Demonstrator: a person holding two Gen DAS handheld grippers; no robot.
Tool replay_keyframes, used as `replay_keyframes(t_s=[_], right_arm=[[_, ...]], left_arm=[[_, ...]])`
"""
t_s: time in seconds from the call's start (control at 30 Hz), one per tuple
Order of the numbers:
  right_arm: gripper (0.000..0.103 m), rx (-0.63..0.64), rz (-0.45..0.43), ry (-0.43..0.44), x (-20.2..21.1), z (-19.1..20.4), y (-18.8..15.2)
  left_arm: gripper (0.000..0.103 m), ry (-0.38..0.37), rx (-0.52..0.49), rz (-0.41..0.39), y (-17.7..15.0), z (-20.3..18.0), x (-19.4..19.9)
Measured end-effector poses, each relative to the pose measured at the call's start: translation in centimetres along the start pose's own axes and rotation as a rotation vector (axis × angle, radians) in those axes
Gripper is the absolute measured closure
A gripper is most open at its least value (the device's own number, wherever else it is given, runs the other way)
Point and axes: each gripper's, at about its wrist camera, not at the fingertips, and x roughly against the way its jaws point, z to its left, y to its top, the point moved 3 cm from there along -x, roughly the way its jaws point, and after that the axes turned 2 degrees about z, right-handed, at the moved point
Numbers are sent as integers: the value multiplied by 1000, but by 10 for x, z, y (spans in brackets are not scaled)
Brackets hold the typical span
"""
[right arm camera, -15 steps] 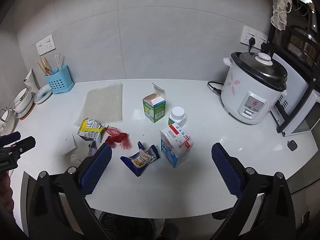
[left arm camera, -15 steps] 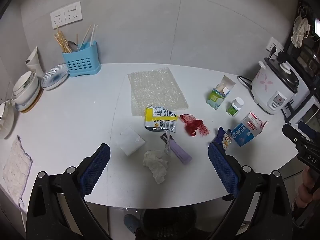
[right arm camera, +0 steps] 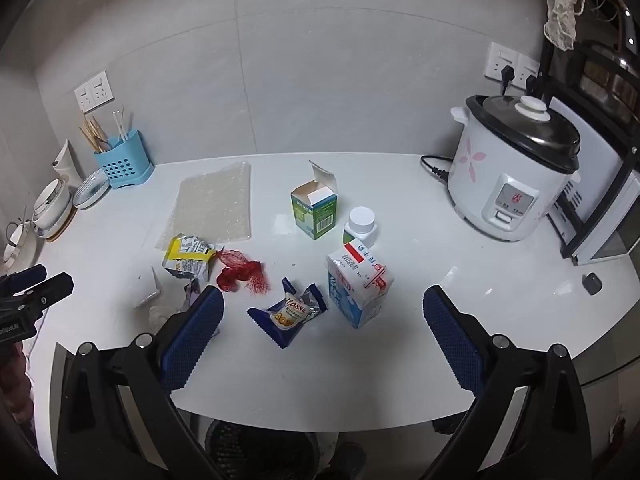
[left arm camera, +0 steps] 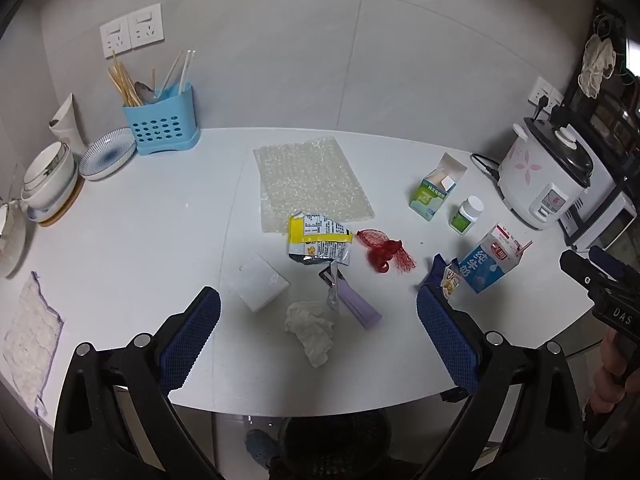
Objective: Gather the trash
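Left wrist view has the left tongs (left arm camera: pixel 318 332) spread wide with nothing in them, hovering over the near edge of the white worktop (left arm camera: pixel 140 240). Between the pads sits a crumpled tissue (left arm camera: pixel 310 330), with a purple wrapper (left arm camera: pixel 356 306) just beside it and a small white box (left arm camera: pixel 262 286) off to the left. Further back there's a yellow snack bag (left arm camera: pixel 320 240) overlapping the corner of a bubble wrap sheet (left arm camera: pixel 310 180), and red netting (left arm camera: pixel 386 254) next to it. Right wrist view shows the right tongs (right arm camera: pixel 322 334) also wide open and empty, above a blue snack wrapper (right arm camera: pixel 290 314) and a milk carton (right arm camera: pixel 358 286) standing just right of it. Behind those are an open green box (right arm camera: pixel 316 210) and a white-capped pill bottle (right arm camera: pixel 360 226). A dark bin (right arm camera: pixel 260 450) sits on the floor below the worktop edge, and a rice cooker (right arm camera: pixel 514 176) is at the far right.
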Motion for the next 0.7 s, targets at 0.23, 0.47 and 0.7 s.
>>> replay_keyframes(t_s=[0.23,0.47,0.7], right_arm=[[7,7,-6,7,2,-7,1],[7,4,-6,4,1,-8,3],[7,3,-8,0,1,-9,4]], left_arm=[[7,-5,7,9,-4,4,-3],[7,-9,21,38,-7,4,-8],[7,-29,21,29,-4,3,-7]])
